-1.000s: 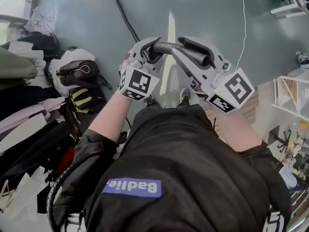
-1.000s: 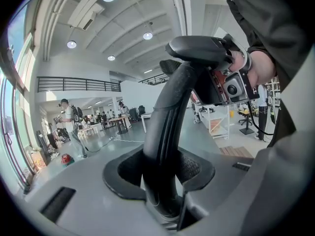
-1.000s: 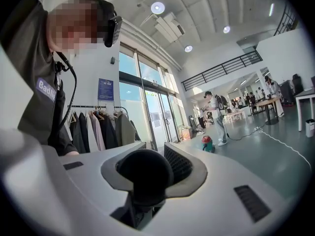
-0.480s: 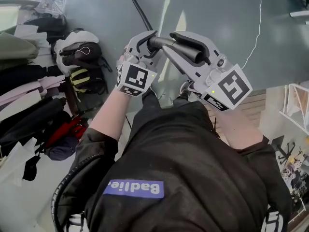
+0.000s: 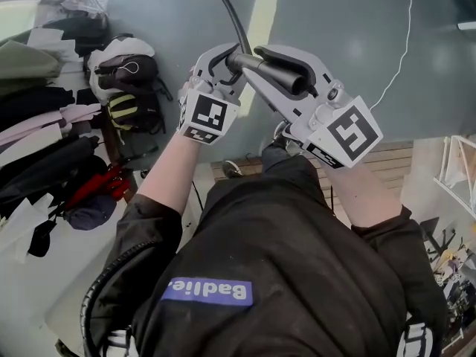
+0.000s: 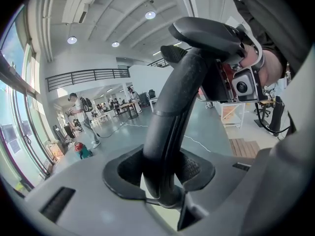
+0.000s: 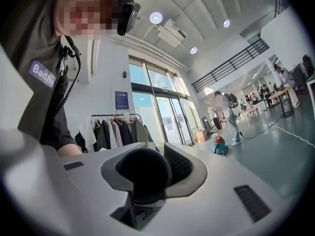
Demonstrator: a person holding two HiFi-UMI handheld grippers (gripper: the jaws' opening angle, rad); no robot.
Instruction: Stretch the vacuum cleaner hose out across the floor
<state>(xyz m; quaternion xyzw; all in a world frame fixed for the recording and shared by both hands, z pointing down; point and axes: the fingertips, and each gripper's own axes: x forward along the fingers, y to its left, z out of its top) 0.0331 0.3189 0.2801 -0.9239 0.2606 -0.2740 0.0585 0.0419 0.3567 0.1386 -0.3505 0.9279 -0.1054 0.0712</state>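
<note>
The vacuum hose's black curved handle (image 5: 269, 71) is held up in front of the person, clamped from both sides. My left gripper (image 5: 227, 65) is shut on the handle's bent neck (image 6: 170, 117), which rises between its pads. My right gripper (image 5: 286, 76) is shut on the thicker grip end (image 7: 143, 173), seen end-on. The black hose (image 5: 227, 10) runs from the handle away across the grey floor to the top edge. A small red and teal vacuum cleaner (image 7: 219, 145) stands far off on the floor, next to a standing person (image 7: 227, 117).
Bags and a helmet (image 5: 123, 69) and piled clothes (image 5: 44, 147) lie at the left. A white cable (image 5: 401, 43) crosses the floor at the right. A wooden pallet (image 5: 379, 162) lies by the person's feet, and a white rack (image 5: 457, 177) stands at the right edge.
Both grippers keep their hold on the handle. The bags and floor have slid upward in the head view, and the wooden pallet has come into sight under the arms.
</note>
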